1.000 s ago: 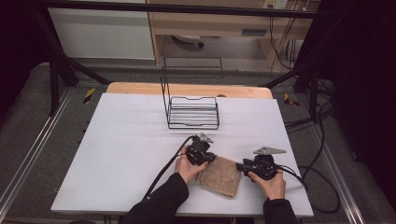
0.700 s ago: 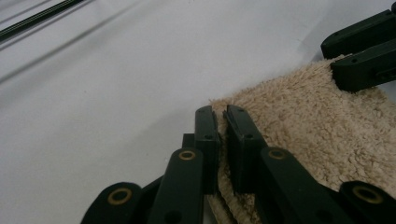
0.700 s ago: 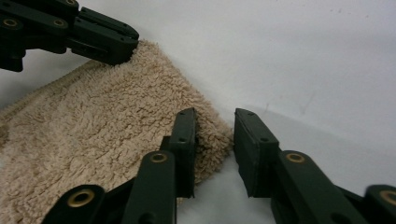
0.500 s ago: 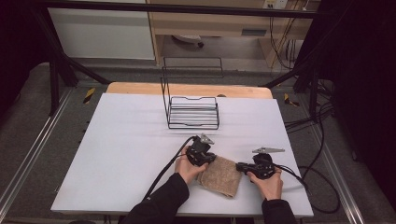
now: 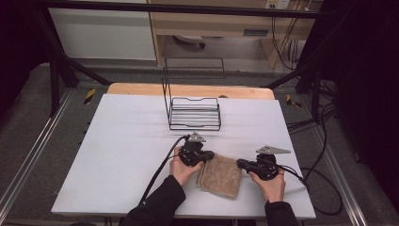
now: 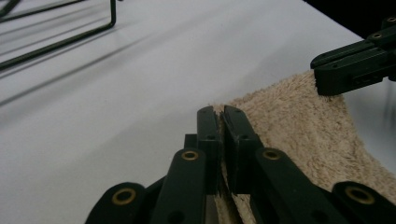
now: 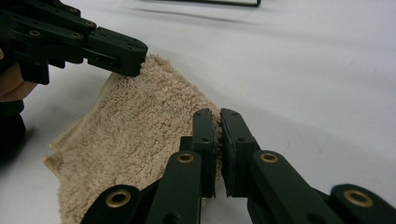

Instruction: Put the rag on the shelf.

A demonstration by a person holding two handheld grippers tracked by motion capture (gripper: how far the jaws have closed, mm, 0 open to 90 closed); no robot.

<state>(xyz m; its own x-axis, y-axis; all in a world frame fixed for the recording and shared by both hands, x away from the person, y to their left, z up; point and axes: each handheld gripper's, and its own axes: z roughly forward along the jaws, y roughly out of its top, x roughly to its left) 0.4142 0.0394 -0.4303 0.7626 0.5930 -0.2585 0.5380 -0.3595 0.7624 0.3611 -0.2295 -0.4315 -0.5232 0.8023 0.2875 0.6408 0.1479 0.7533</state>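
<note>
Both pairs of jaws are clamped on the far corners of the towel (image 5: 219,175): the left gripper (image 6: 221,120) on one, the right gripper (image 7: 218,122) on the other (its jaws have just been closing on the cloth). The towel lies folded on the table (image 5: 122,155), near the front edge. Gripping looks done; lifting or unfolding remains, perhaps toward the rack (image 5: 194,113).

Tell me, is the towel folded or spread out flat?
Folded: the towel is a compact thick pad with stacked edge layers, pinched at opposite corners by both closed grippers' fingers.
</note>
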